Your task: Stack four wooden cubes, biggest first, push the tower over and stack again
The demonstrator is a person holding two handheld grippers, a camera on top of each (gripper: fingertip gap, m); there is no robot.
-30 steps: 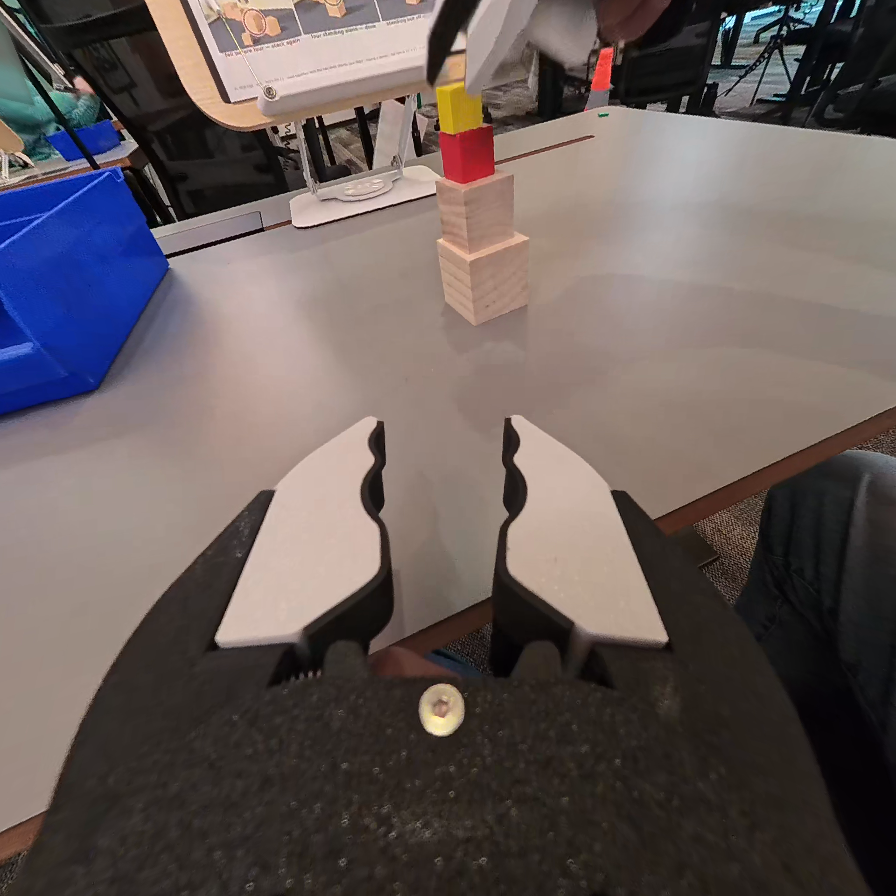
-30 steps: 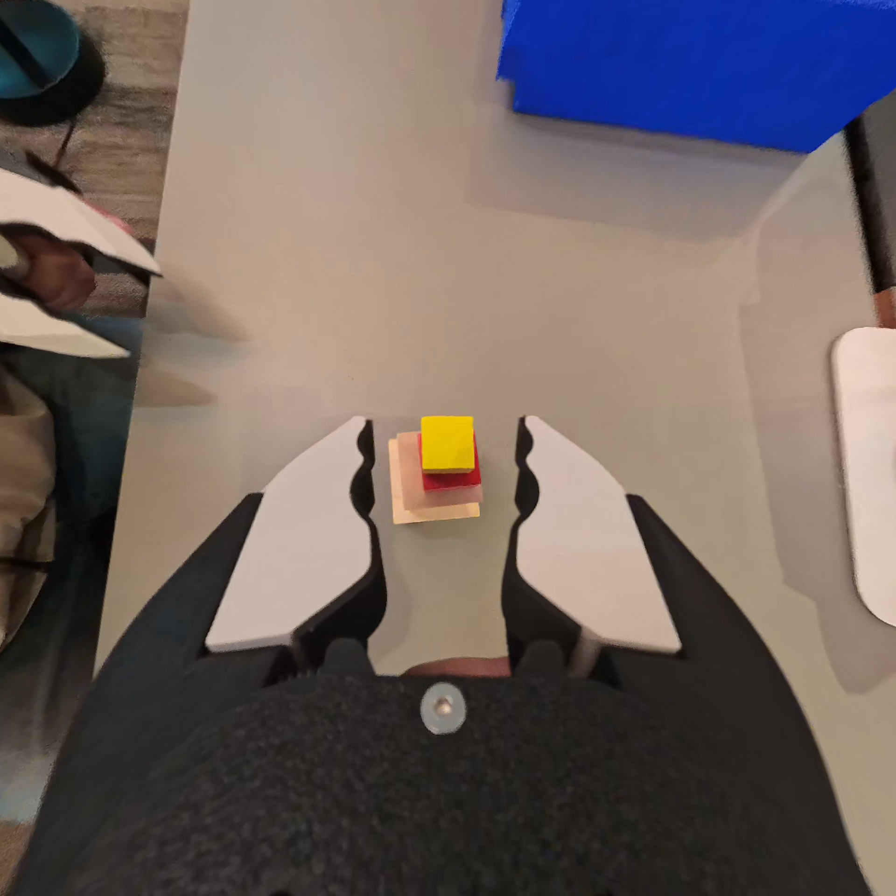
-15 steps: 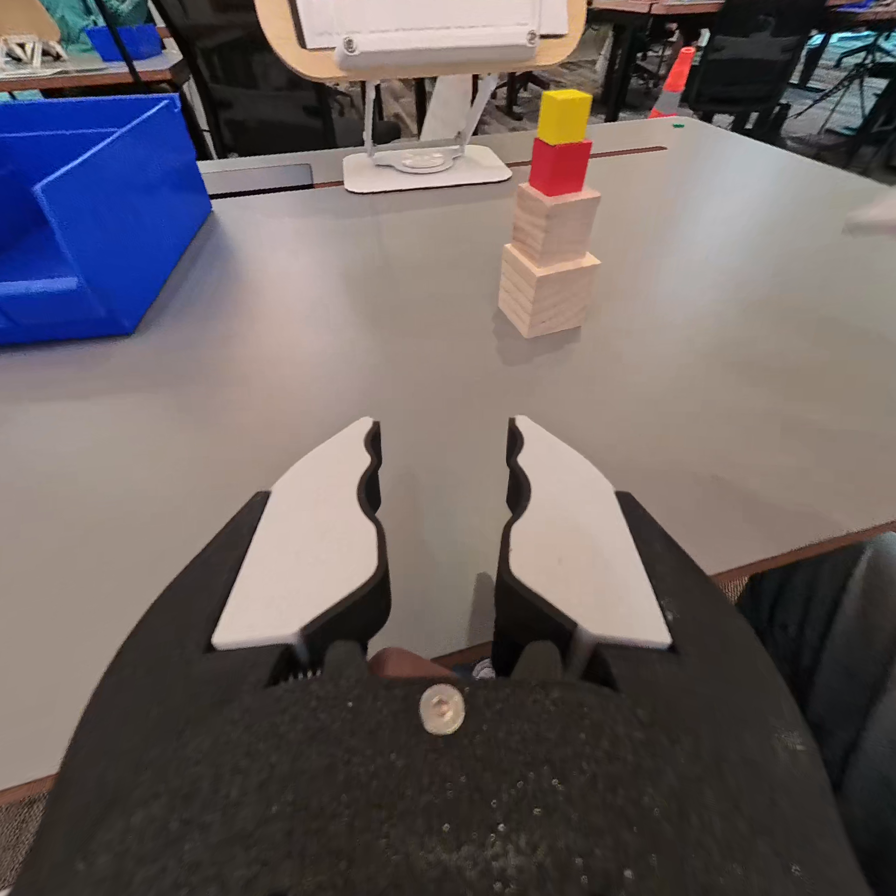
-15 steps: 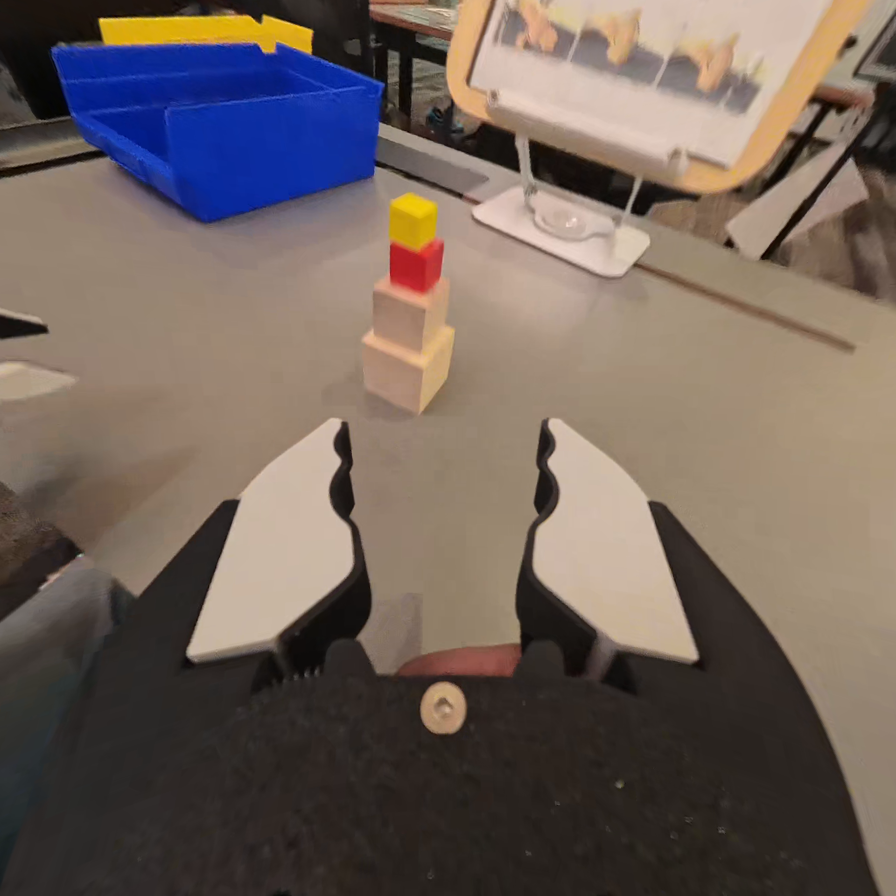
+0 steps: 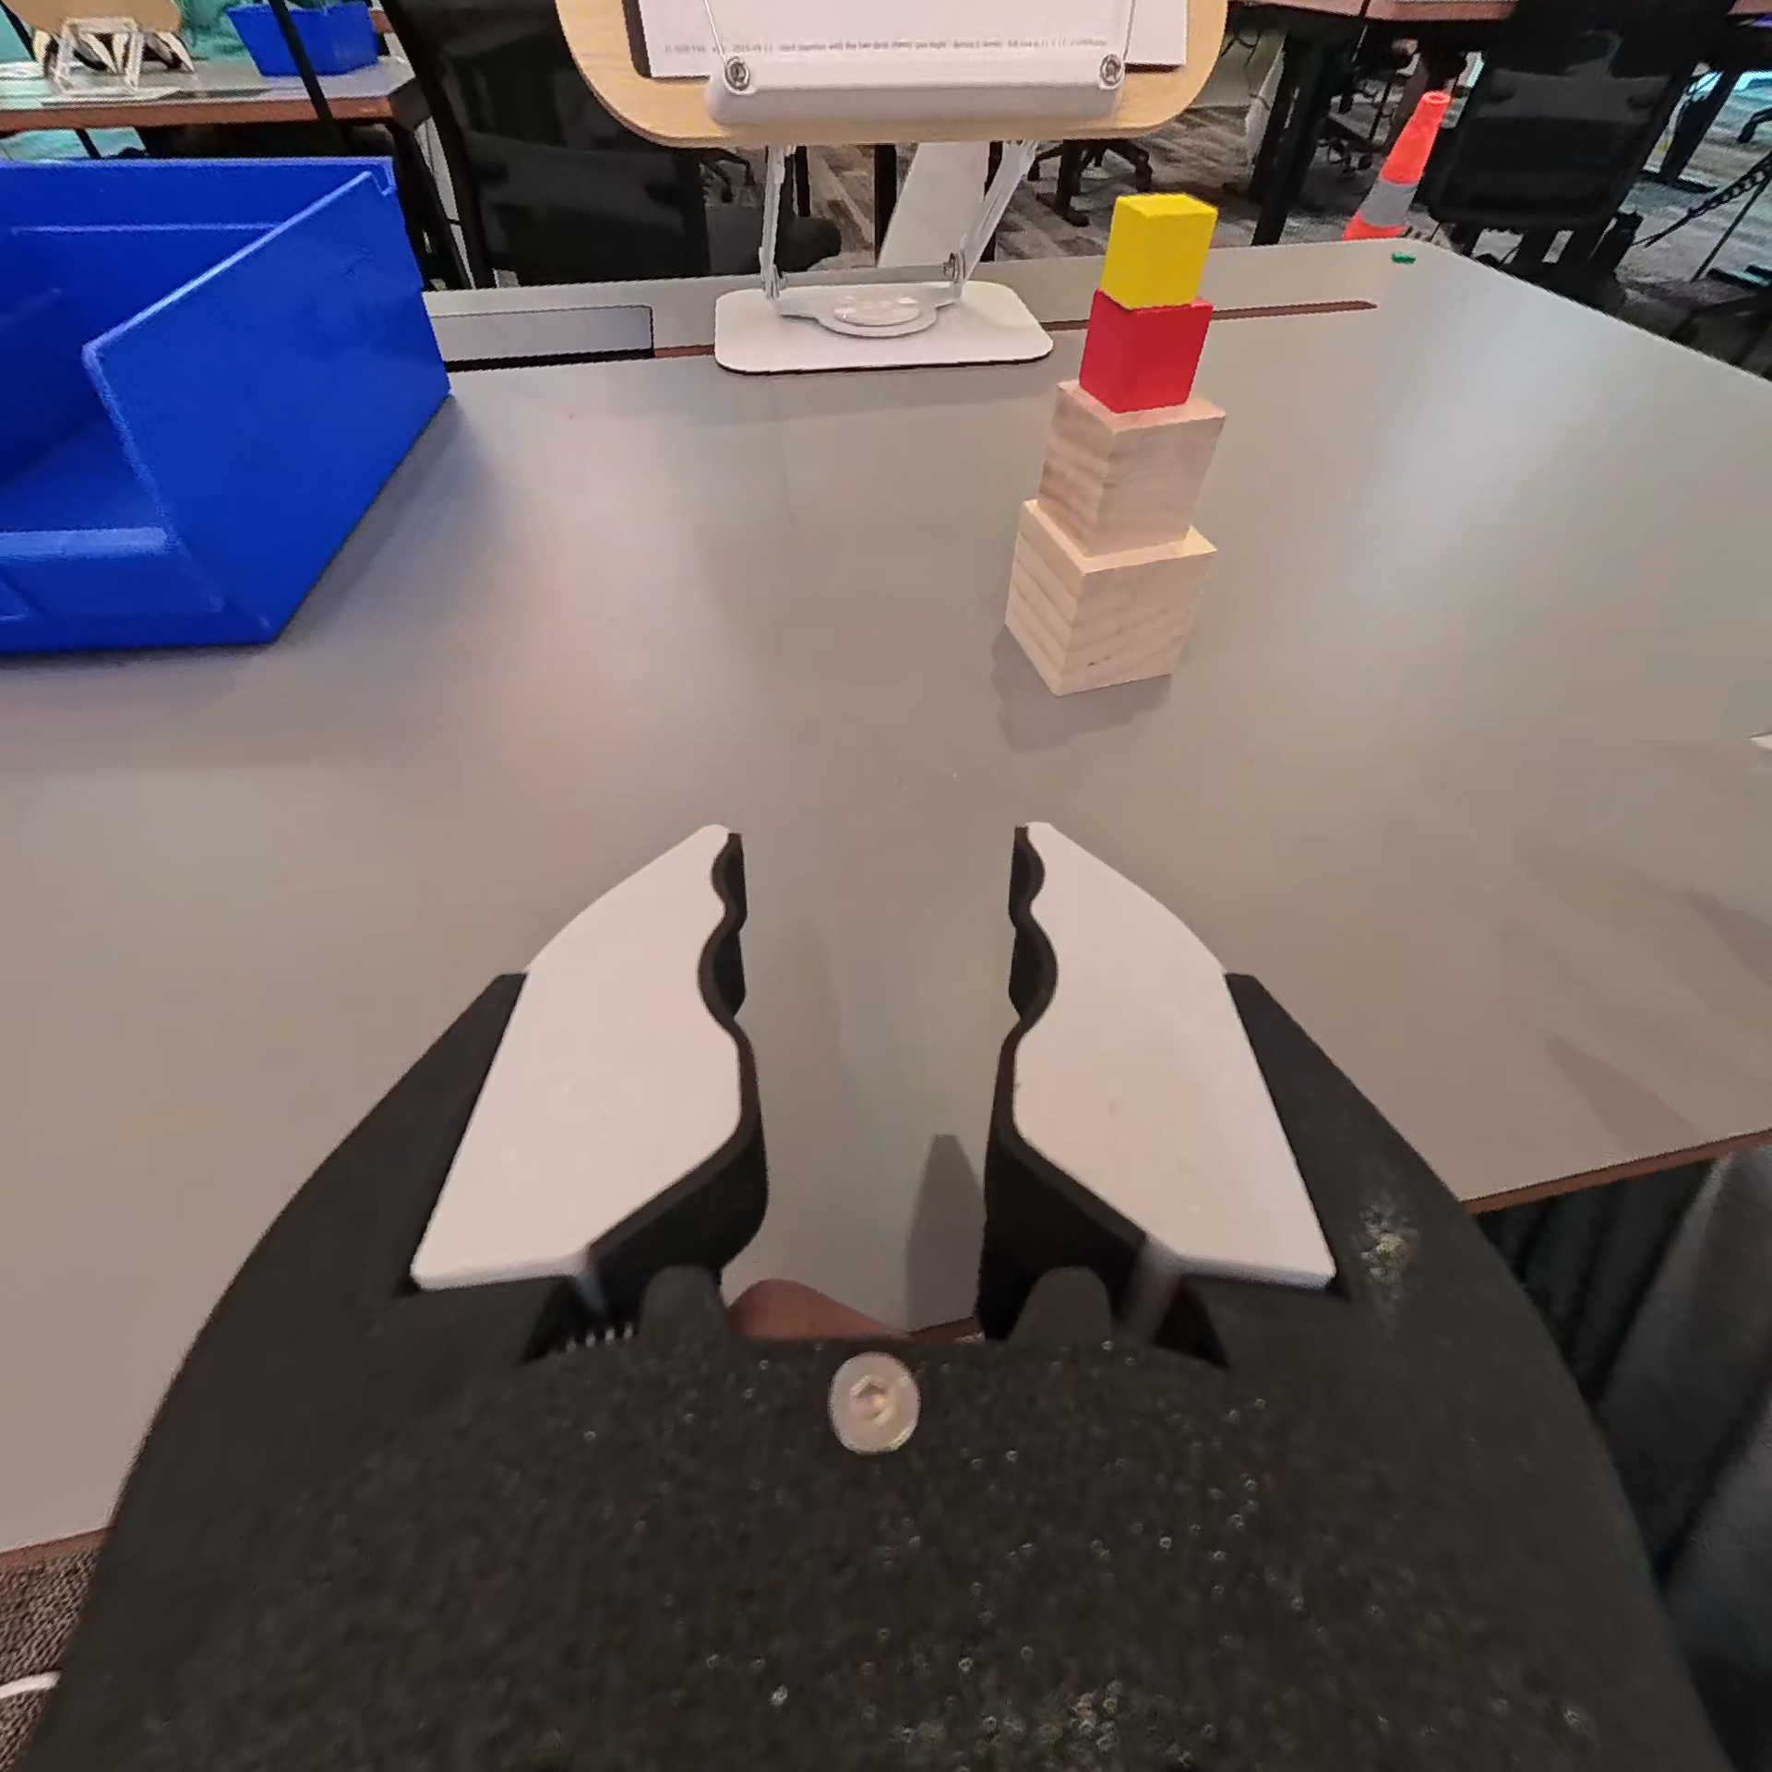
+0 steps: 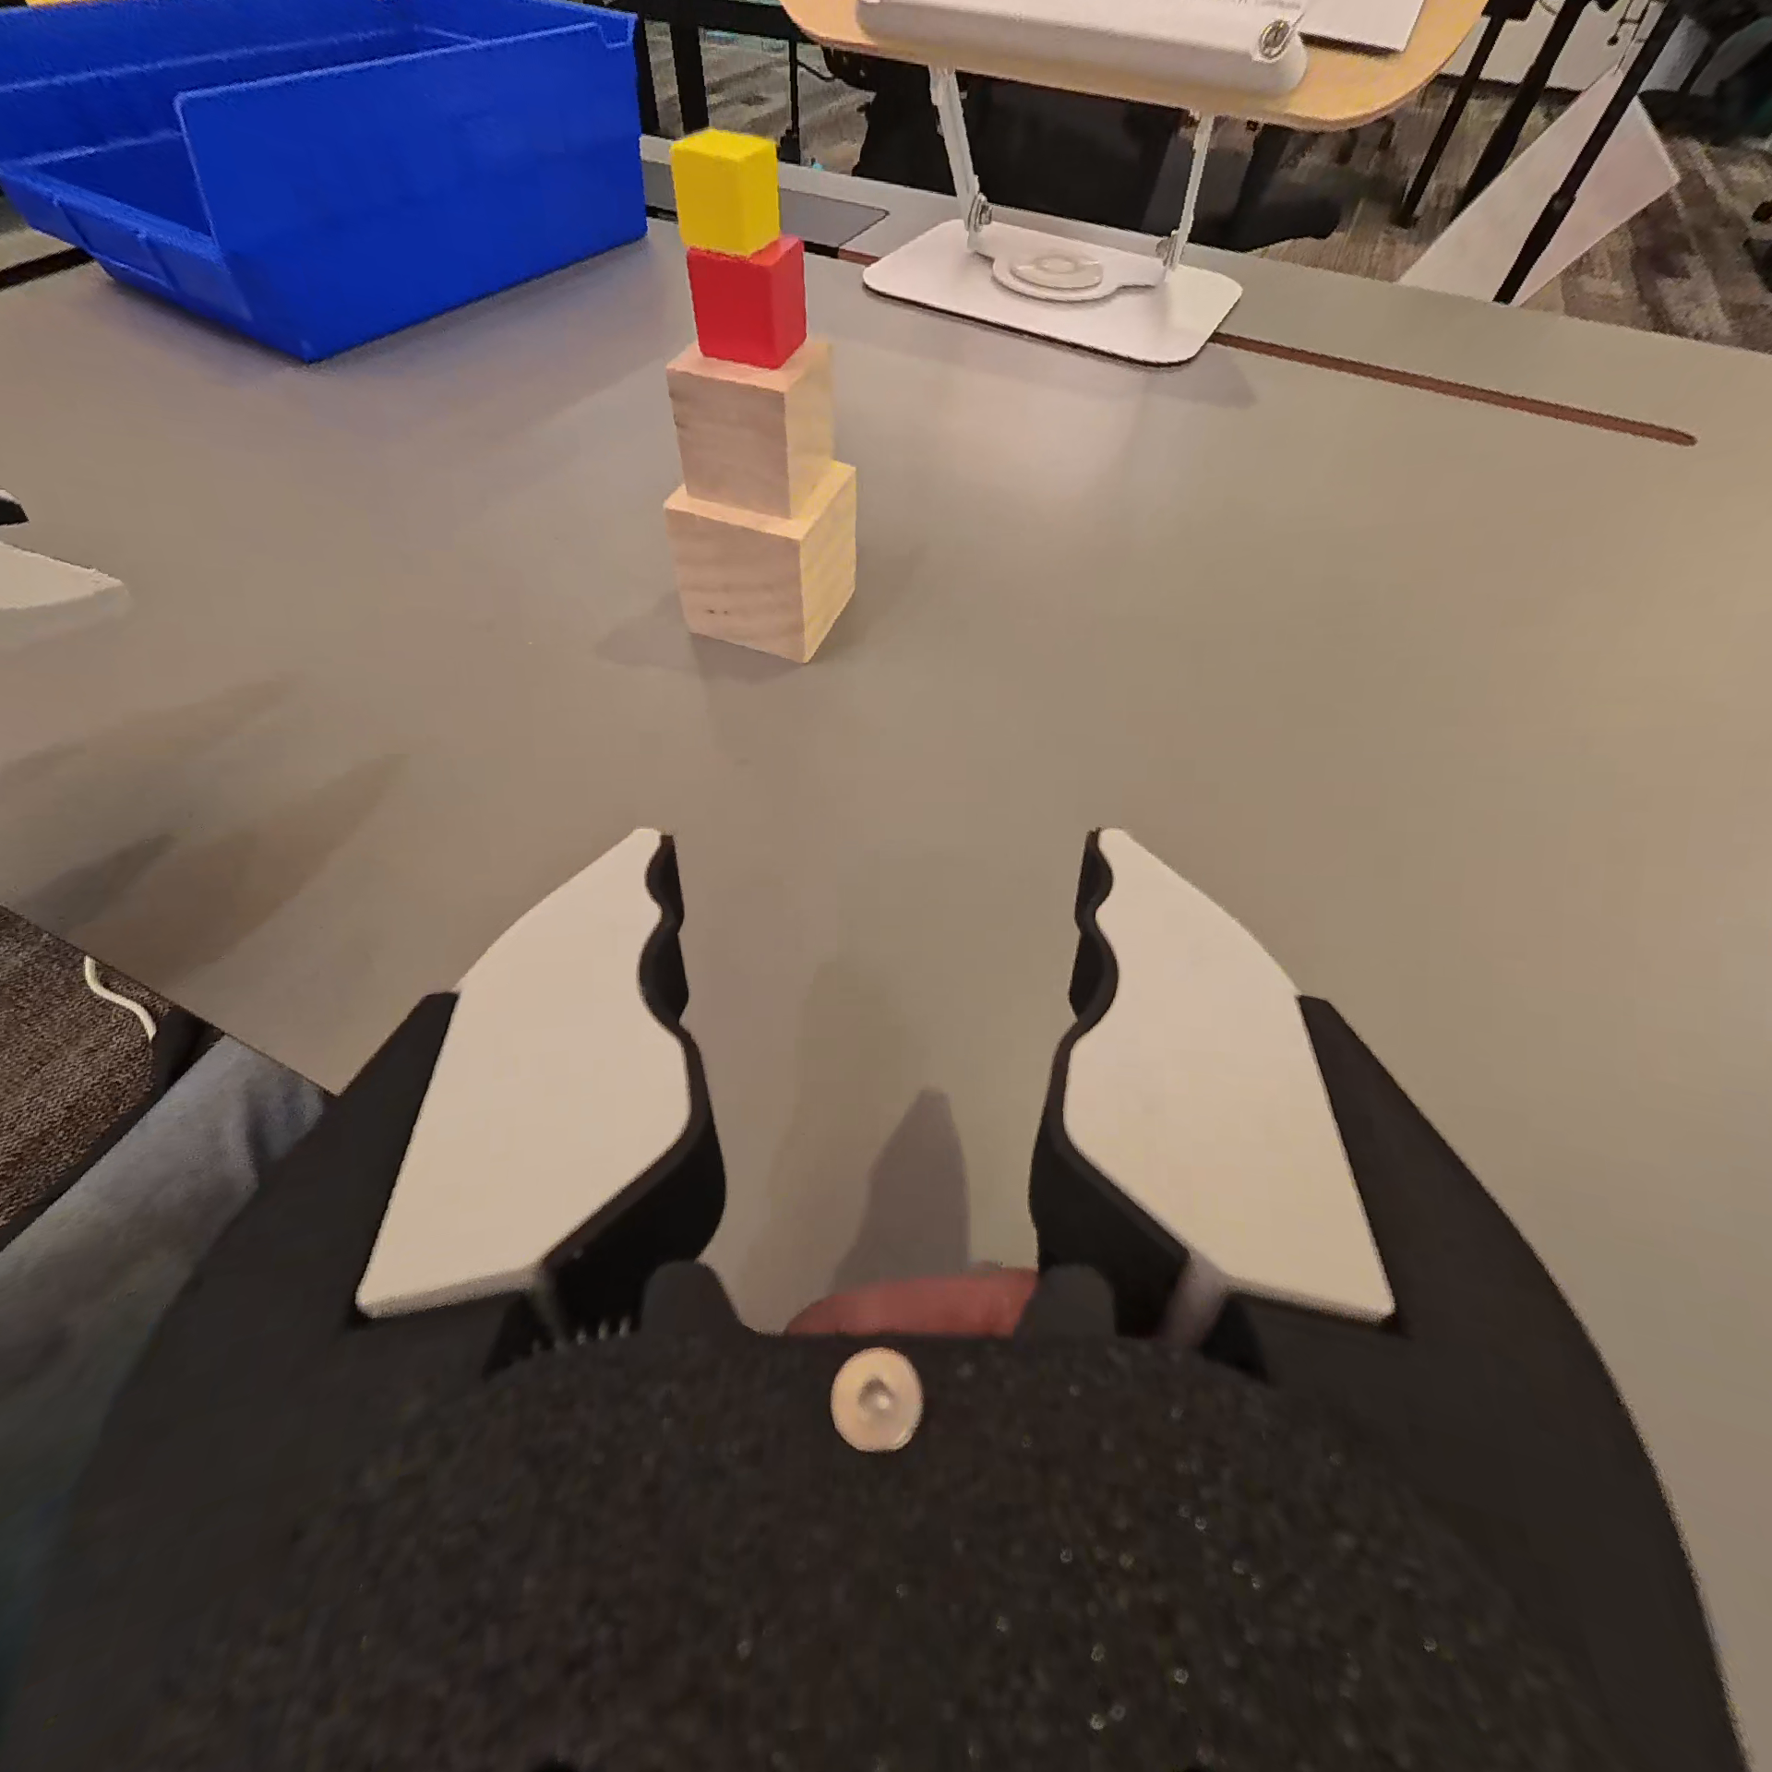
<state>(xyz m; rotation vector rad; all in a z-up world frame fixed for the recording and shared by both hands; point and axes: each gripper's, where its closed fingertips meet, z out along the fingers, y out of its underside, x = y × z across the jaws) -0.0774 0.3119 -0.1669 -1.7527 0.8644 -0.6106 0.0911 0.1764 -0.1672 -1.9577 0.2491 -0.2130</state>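
Tower of 4 cubes [image 5: 1117, 479] stands mid-table [image 5: 575, 767], yellow on top, well clear of my left tongs [image 5: 877, 844] & right tongs [image 6: 877, 844], both apart & empty; blocks look light, stiff, top-heavy, so I'd nudge near top.

Left gripper [image 5: 877, 853]: black grainy body, white scalloped fingers [image 5: 614, 1055], silver screw.
Right gripper [image 6: 877, 853]: same build.
Clothing: grey trousers [image 6: 144, 1208].

Yellow cube [image 5: 1155, 251] tops red cube [image 5: 1143, 351]; blue bin [image 5: 182, 412].
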